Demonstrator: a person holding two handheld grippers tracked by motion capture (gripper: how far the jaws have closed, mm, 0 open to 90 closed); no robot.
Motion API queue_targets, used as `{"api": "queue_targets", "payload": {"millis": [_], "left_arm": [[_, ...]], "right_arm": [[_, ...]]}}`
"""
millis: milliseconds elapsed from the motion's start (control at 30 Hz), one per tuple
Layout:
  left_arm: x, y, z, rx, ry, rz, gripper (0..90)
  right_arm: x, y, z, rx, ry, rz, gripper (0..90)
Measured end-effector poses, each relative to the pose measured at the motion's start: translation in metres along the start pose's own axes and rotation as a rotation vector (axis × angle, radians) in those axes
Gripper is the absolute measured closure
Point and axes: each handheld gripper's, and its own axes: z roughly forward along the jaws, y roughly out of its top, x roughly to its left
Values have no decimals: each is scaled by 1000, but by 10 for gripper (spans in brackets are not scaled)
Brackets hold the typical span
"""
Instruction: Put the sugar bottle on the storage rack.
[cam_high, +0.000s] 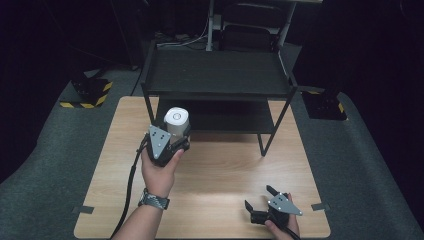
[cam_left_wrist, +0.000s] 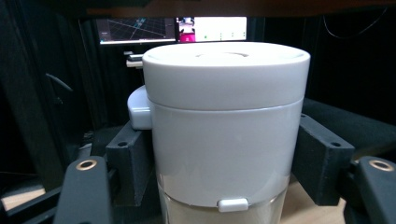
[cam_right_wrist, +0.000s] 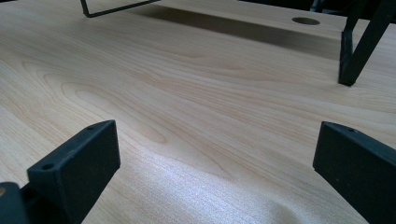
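Canister, white smooth plastic cylinder with lid (cam_left_wrist: 226, 126), clamped mid-body between left gripper (cam_high: 172, 145) jaws; rigid, likely slippery. Right gripper (cam_high: 260, 197) gapes empty.

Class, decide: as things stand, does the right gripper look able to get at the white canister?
Probably not cleanly: the left gripper is shut on the white canister, covering its sides. The right gripper sits open, with bare table between.

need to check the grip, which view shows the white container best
The left gripper view: the white container sits close up between the left gripper's jaws, with its lid, side tab and clear base visible. The high view shows it small, mostly its top. The right gripper view faces bare table.
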Motion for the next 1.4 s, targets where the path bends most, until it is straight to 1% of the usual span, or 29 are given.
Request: {"api": "queue_targets", "payload": {"millis": [133, 167, 267, 400, 533, 567, 600, 767, 833, 1000, 1033, 1100, 1233, 1400], "left_arm": [[3, 7, 13, -3, 16, -5, 307], [3, 7, 13, -3, 16, -5, 306], [4, 10, 22, 0, 24, 4, 307], [5, 13, 34, 0, 37, 4, 307], [4, 13, 45, 6, 44, 12, 307], [4, 13, 51, 10, 50, 11, 307], [4, 13, 51, 10, 50, 11, 306], [5, 11, 66, 11, 54, 1, 306], [4, 10, 70, 12, 57, 5, 306], [3, 8, 79, 23, 62, 8, 306], [3, 7, 81, 26, 62, -2, 306], [2, 4, 84, 22, 65, -8, 306], [2, 2, 86, 12, 67, -17, 306], [2, -1, 86, 3, 67, -23, 304]], "right_arm": [[-1, 0, 0, -2, 3, 2, 2], [-1, 0, 0, -2, 3, 2, 2], [-1, -1, 0, -4, 5, 6, 2], [-2, -1, -1, -6, 7, 10, 2], [-2, -1, -1, -8, 9, 10, 1], [-2, -1, -1, -9, 9, 9, 2], [-2, -1, -1, -9, 9, 9, 2], [-3, -2, -1, -11, 12, 12, 2], [-4, -2, -1, -13, 13, 14, 2], [-4, -3, -1, -15, 16, 16, 1], [-4, -3, -1, -16, 16, 16, 2], [-5, -3, -1, -17, 18, 17, 1], [-5, -3, -1, -18, 17, 19, 2], [-4, -3, -1, -18, 15, 20, 1]]}}
